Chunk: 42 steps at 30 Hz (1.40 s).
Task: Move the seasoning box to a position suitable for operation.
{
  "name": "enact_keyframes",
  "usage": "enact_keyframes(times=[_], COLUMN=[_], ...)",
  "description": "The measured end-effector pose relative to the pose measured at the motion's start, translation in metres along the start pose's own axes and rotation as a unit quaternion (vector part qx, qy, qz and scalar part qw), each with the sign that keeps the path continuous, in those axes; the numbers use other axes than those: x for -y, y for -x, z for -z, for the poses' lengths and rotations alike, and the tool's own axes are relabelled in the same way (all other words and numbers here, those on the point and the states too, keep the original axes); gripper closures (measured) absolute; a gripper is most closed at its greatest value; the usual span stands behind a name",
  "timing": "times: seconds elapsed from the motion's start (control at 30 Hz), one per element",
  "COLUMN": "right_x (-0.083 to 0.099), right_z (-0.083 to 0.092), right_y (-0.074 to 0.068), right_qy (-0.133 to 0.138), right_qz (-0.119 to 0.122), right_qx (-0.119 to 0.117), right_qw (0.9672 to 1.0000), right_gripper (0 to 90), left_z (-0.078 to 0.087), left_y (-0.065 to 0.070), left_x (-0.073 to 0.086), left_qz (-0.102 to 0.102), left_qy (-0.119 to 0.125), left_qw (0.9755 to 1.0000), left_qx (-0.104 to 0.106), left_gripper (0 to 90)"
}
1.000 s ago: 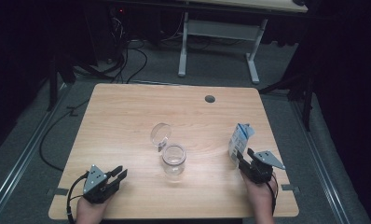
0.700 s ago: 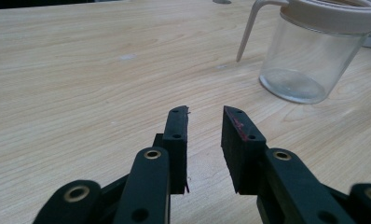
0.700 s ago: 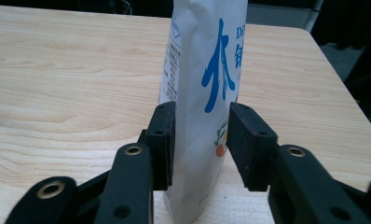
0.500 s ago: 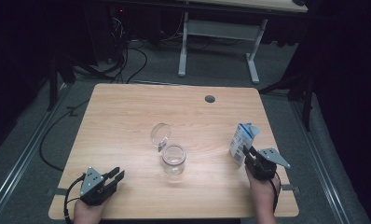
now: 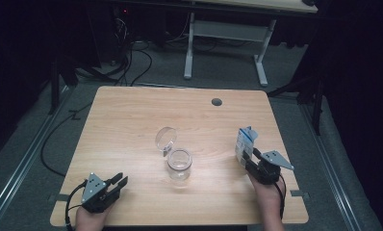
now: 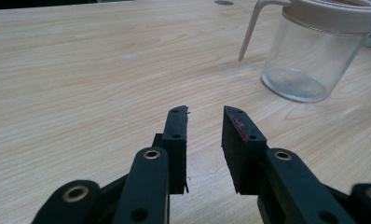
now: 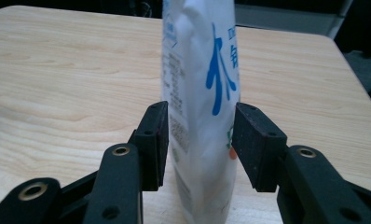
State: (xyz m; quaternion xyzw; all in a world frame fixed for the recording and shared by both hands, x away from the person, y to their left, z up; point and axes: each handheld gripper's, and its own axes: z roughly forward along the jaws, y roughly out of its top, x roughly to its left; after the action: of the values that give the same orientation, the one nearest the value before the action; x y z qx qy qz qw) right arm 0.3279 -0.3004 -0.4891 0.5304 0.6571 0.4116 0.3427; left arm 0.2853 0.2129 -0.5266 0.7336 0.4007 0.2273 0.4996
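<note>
At the near left corner of the desk [image 5: 132, 115] we see the left gripper [image 5: 113, 185] resting low over the wood in a hand, its jaws parted with nothing between them. In the left gripper view the same left gripper [image 6: 205, 122] points across bare wood towards the glass jar.

At the middle of the desk we come to that clear glass jar [image 5: 179, 164], standing upright, its round hinged lid [image 5: 165, 138] swung open and tilted up on the far left of its rim. It stands well apart from both grippers.

On to the right side, and here is the white pouch with blue print [image 5: 245, 142], upright near the right edge. The right gripper [image 5: 247, 161] sits just on its near side. In the right gripper view the right gripper [image 7: 200, 140] has the pouch [image 7: 202, 70] between its jaws; they have just been opening. The right pad seems to touch the pouch, while the left one stands a little clear, so no firm grip.
</note>
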Motion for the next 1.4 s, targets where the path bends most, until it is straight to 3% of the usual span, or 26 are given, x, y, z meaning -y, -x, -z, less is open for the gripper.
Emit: enact_keyframes(times=[0.17,0.23,0.5,0.83,1.07,1.17,1.3,1.4], right_x=[-0.003,-0.004,-0.005,-0.004,-0.004,-0.006,-0.008,-0.011], right_z=[-0.002,-0.003,-0.001,0.002,0.003,0.003,0.004,0.007], right_y=[0.001,0.001,0.002,0.005,0.006,0.006,0.006,0.002], right_qy=[0.001,0.002,0.006,0.003,0.004,-0.001,-0.003,-0.014], right_qz=[-0.003,-0.002,0.01,0.001,-0.003,0.007,-0.002,-0.004], right_qx=[0.001,0.003,0.01,-0.005,-0.014,-0.018,-0.029,-0.039], right_qw=[1.0,1.0,0.9999,1.0,0.9999,0.9998,0.9996,0.9991], right_gripper=[55.2,59.1,86.1,88.0,89.2,89.6,89.8,89.9], left_z=[0.003,0.005,0.008,0.006,0.004,0.001,-0.003,-0.009], left_y=[-0.001,-0.002,-0.002,0.0,0.004,0.013,0.014,0.01], left_x=[0.002,0.002,0.003,0.002,-0.003,-0.016,-0.025,-0.027], left_qz=[0.002,0.004,0.004,0.0,0.001,-0.015,-0.008,0.013], left_qy=[0.002,0.004,0.005,0.006,0.006,0.005,0.005,0.013], left_qw=[1.0,1.0,0.9999,1.0,0.9997,0.9995,0.9992,0.9978], left_qx=[-0.005,-0.007,-0.01,0.002,0.025,0.026,0.04,0.064], left_gripper=[71.3,71.3,71.1,69.7,60.7,54.9,47.9,46.9])
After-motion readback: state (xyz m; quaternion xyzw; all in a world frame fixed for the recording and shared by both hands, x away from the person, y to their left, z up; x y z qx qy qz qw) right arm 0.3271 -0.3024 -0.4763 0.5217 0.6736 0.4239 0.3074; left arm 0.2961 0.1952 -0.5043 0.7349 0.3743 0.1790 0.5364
